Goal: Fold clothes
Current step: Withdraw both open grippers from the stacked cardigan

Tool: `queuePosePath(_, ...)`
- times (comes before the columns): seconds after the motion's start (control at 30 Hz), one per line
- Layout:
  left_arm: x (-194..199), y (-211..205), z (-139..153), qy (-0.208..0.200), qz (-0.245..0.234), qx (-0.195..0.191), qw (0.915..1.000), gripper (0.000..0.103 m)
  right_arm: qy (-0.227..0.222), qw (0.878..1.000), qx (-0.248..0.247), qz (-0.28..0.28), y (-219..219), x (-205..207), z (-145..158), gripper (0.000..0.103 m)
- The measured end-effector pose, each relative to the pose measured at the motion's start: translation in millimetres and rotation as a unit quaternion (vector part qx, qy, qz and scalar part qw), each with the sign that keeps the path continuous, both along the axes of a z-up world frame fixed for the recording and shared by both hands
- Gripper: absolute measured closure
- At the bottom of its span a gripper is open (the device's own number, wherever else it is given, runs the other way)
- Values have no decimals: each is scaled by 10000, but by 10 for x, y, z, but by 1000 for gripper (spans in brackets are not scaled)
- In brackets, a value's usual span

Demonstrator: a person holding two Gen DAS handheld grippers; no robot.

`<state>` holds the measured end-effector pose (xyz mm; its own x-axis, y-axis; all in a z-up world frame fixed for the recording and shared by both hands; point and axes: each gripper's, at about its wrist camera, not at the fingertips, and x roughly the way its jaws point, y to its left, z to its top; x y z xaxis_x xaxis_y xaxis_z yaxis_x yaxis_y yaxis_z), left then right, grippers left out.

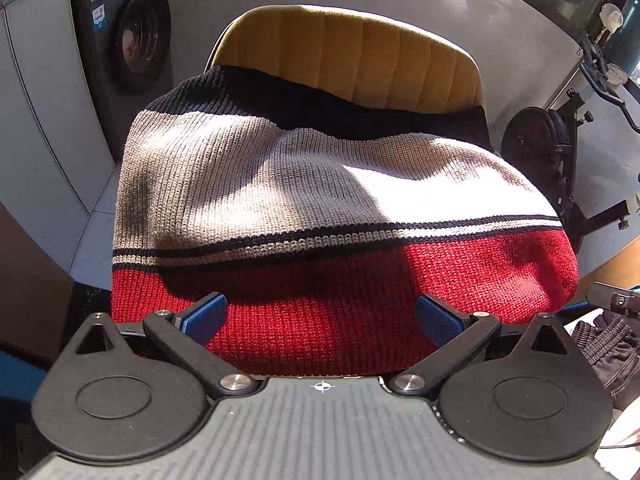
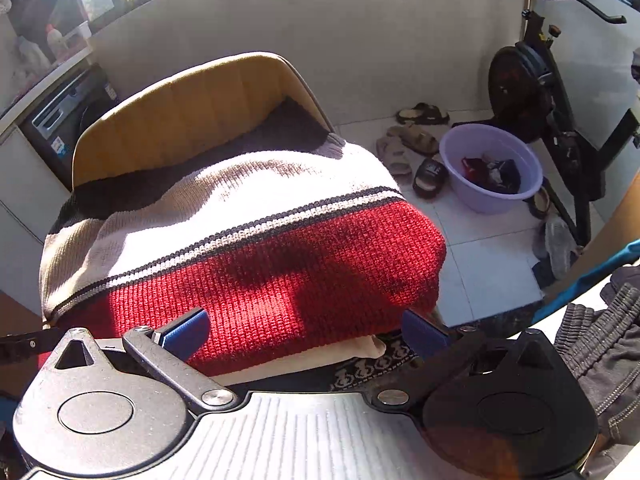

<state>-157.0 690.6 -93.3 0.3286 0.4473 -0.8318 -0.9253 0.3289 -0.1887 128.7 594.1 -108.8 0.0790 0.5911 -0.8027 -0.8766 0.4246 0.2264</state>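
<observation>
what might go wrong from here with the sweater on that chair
1. The folded sweater overhangs the chair on the basin side; a nudge might tip it onto the floor.
2. Both the left gripper and right gripper are open at the red edge, so closing may pinch only the top layer and undo the fold.

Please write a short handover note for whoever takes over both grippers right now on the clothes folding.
Left gripper: open, empty, at the near red edge of the folded striped knit sweater (red, beige, black).
Right gripper: open, empty, at the same edge.
The sweater lies folded on the mustard upholstered chair, on top of a beige garment and a black patterned garment.
Done: the sweater looks folded and stacked.
Left: dark grey trousers with an elastic waistband lie unfolded to the right, probably next. A lilac plastic basin on the floor also holds clothes.
</observation>
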Motion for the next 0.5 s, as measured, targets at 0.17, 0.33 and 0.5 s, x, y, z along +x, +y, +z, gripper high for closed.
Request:
queuePosePath(0.17, 137, -541, 283, 144, -85, 209, 9996, 0, -267, 9994, 148, 130, -421, -86, 338, 1)
queuePosePath(0.33, 190, -1065, 405, 286, 37, 255, 9993, 0, -374, 9990, 207, 149, -907, -80, 503, 1)
queuePosePath(0.5, 254, -1588, 474, 295, -129, 279, 9991, 0, -317, 9994, 83, 91, -1326, -87, 563, 1)
